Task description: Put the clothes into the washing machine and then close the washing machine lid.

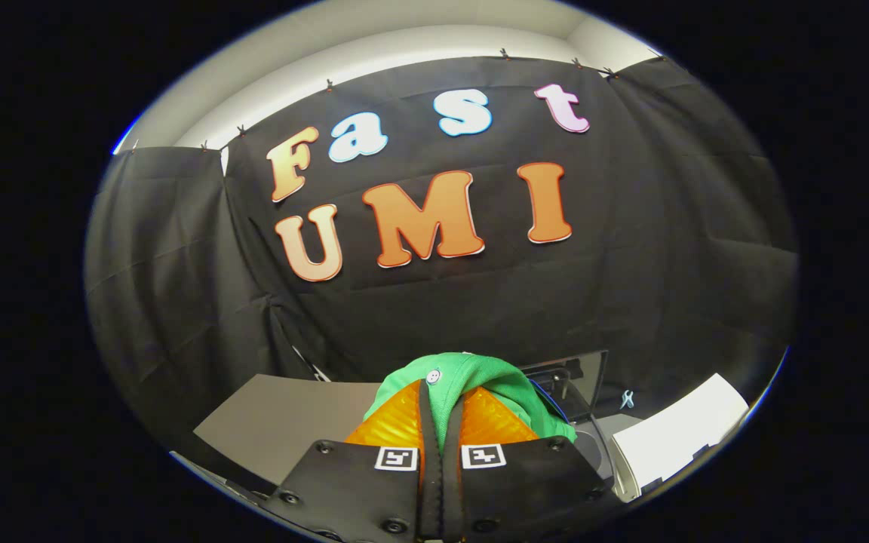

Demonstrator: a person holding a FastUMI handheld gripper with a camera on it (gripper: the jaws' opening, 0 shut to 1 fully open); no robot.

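Gripper (440,422) pinches a green garment (472,381) between both fingers, lower centre of frame, cloth draped over the tips. Washing machine (589,445) sits lower right, lid (578,381) up behind it. Judgement: carry right, lower fully inside the tub before releasing. Count: one garment, one button (434,375), one machine.

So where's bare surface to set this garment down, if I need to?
The grey tabletop, beside the green garment and in front of the black cloth wall, looks bare. The gripper is shut on the garment. On the other side it's crowded: the dark raised lid and a white appliance.
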